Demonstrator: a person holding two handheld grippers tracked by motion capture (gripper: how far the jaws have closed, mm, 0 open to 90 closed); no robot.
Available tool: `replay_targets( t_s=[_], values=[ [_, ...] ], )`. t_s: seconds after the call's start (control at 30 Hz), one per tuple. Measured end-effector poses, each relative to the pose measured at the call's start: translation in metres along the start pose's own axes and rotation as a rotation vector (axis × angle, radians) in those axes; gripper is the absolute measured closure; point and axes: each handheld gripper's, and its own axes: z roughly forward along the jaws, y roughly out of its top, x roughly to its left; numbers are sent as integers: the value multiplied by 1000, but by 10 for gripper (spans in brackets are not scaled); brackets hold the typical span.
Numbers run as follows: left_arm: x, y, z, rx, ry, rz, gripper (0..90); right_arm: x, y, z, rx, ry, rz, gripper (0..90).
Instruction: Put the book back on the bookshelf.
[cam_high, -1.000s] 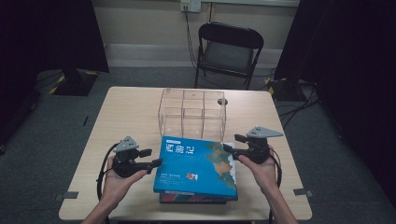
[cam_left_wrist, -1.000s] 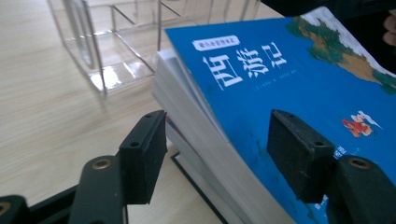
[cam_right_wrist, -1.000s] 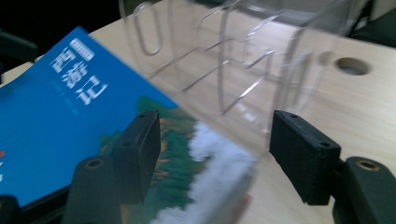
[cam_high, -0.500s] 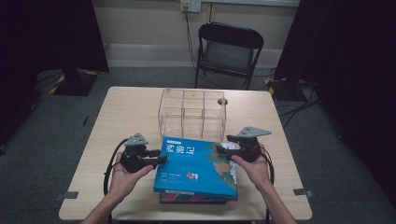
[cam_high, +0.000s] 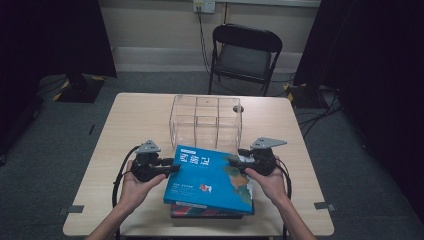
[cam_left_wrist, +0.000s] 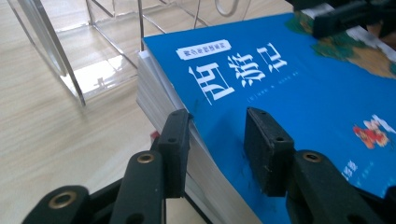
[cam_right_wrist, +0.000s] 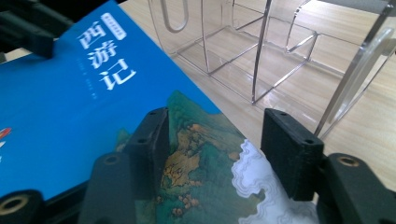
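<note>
The left gripper has just been closing its two black jaws on the left edge of the thick blue paperback book: one jaw lies against the page block below, the other rests on the cover, so the book's edge is clamped between them. The right gripper has also just been closing; the book's right edge, with its green and white landscape picture, lies between its jaws, but they stand apart and whether the pads press on it I cannot tell.

The book is the top one of two: a darker book lies under it, showing at the near edge. The stack sits near the front middle of the pale wooden table. The blue book's long axis runs roughly from the person toward the far side, slightly skewed, its top end toward the one clear acrylic rack with dividers, just beyond it.

The cover bears three large white Chinese characters, 西游记, under a small white label too fine to read.

One black folding chair stands behind the table.
</note>
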Motion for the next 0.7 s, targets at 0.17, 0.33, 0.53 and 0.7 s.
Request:
replay_targets(
  t_s=[0.17,0.33,0.53,0.7],
  values=[
    [7,11,15,-7,-13,-9,641,3,-9,-13,-6,2,17,491],
    [8,22,27,3,-15,1,647,12,-19,-27,-7,-19,20,497],
    [8,19,24,3,-33,-10,644,14,-15,-31,17,-8,10,499],
    [7,1,0,-5,-43,-10,603,12,1,-30,-25,6,2,448]
  ],
)
